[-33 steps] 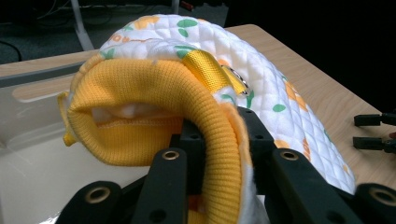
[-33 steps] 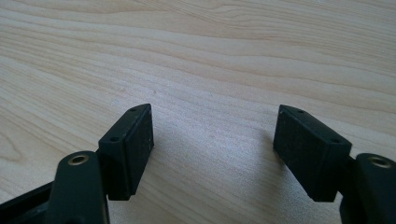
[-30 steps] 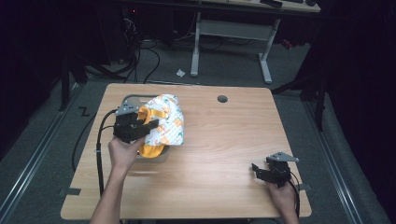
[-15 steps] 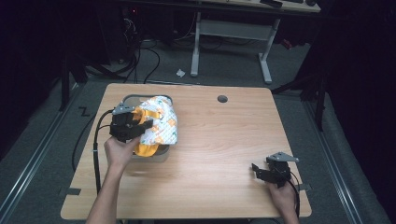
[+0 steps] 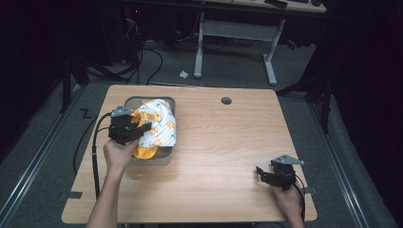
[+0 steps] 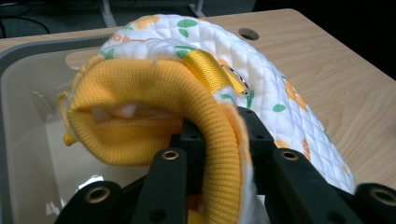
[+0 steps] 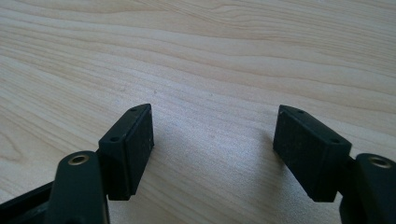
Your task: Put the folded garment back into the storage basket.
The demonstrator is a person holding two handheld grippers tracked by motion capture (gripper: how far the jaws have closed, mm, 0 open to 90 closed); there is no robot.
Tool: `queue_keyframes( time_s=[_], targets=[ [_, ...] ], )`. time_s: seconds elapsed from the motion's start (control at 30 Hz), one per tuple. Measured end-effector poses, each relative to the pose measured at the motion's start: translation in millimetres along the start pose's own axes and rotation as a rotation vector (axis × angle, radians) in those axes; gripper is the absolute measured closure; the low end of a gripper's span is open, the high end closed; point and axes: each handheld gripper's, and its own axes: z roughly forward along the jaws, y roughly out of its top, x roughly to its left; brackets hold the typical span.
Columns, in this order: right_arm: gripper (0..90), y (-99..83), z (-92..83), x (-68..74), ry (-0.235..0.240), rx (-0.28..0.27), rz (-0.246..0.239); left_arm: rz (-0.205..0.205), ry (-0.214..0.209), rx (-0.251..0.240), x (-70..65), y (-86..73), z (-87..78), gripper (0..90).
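Left gripper: the left gripper [image 5: 138, 129] is held over the near-left part of the table, at the grey bin; its jaws are clamped on the yellow ribbed edge of the quilted garment [image 6: 205, 98], as is seen close up in the left gripper view [image 6: 219, 140]
Garment: a white quilted piece with orange and green prints and a yellow knitted lining [image 5: 159, 124]; it is draped over the right side of the bin, partly inside it and partly over the rim; a yellow strap with a metal snap is seen on its top in the left gripper view
Bin: a grey, open-topped bin [image 5: 130, 101] is set on the left half of the table; its pale inner wall [image 6: 28, 116] is seen to the left of the garment
Right gripper: the right gripper [image 5: 266, 174] is rested low at the near-right corner of the table, well apart from the bin; its jaws are spread wide with nothing between them, bare wood being seen in the gap [image 7: 212, 140]
Table: a light wooden top [image 5: 228, 142] with a round cable hole [image 5: 226, 100] near the far edge
Hands: the left hand [image 5: 116, 154] is wrapped round the left gripper's handle; the right hand [image 5: 285, 197] is seen at the bottom edge behind its gripper
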Motion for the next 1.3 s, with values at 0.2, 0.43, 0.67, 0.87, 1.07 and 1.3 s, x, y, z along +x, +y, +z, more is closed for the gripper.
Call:
queue_keyframes(
  time_s=[0.2,0.43,0.67,0.87,1.07,1.3],
  targets=[
    [29.3,0.0,0.0,0.1,0.001,0.000,0.000,0.011,0.037,0.045,6.2,-2.7,10.9,74.5],
    [29.3,0.0,-0.1,0.4,0.002,0.001,0.001,0.012,0.073,0.110,15.7,-7.6,21.7,74.3],
    [29.3,0.0,-0.1,0.4,0.003,0.001,0.002,0.027,0.097,0.169,17.9,-9.9,35.2,74.0],
    [29.3,0.0,-0.1,0.3,0.002,0.001,0.001,0.041,0.110,0.224,17.1,-8.1,46.5,73.0],
    [29.2,0.0,-0.1,0.4,0.002,0.001,0.001,0.055,0.144,0.263,15.2,-5.4,56.7,71.1],
    [29.2,0.0,0.0,0.2,0.003,0.000,-0.001,0.057,0.211,0.310,12.7,-2.9,65.0,61.1]
  ],
)
